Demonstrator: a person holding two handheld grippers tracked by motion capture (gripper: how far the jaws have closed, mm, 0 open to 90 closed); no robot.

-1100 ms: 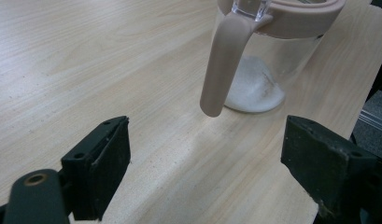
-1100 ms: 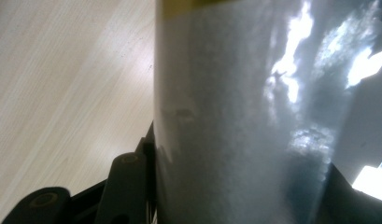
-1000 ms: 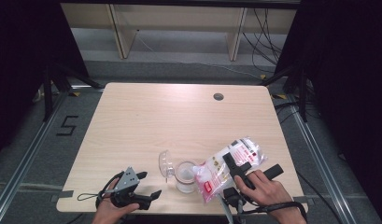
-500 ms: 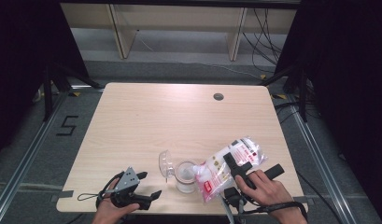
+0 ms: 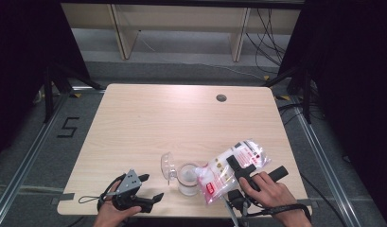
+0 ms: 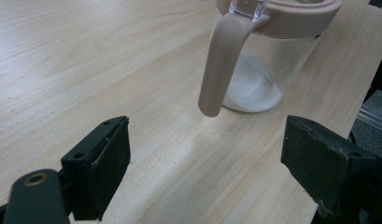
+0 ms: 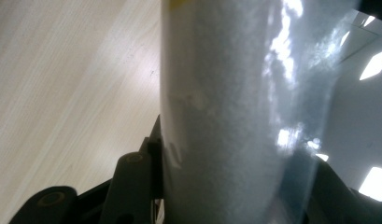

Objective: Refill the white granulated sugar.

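A clear plastic bag of white grains (image 5: 236,161), with a red label, lies tilted in my right gripper (image 5: 257,166), which is shut on it; its lower end points at a small glass jar (image 5: 188,178). The jar's clear lid (image 5: 168,166) hangs open to its left. In the right gripper view the bag (image 7: 235,107) stands pressed between the jaws of the right gripper (image 7: 235,196). My left gripper (image 5: 153,186) rests open left of the jar, apart from it. In the left gripper view the left gripper (image 6: 205,177) holds nothing, and the jar (image 6: 272,65), with a beige rim and latch (image 6: 221,65), holds some white grains (image 6: 251,88).
The light wooden table (image 5: 181,118) has a round cable hole (image 5: 221,98) at the back right. The jar and both hands sit close to the front edge. A wooden shelf (image 5: 181,23) and cables stand on the floor behind the table.
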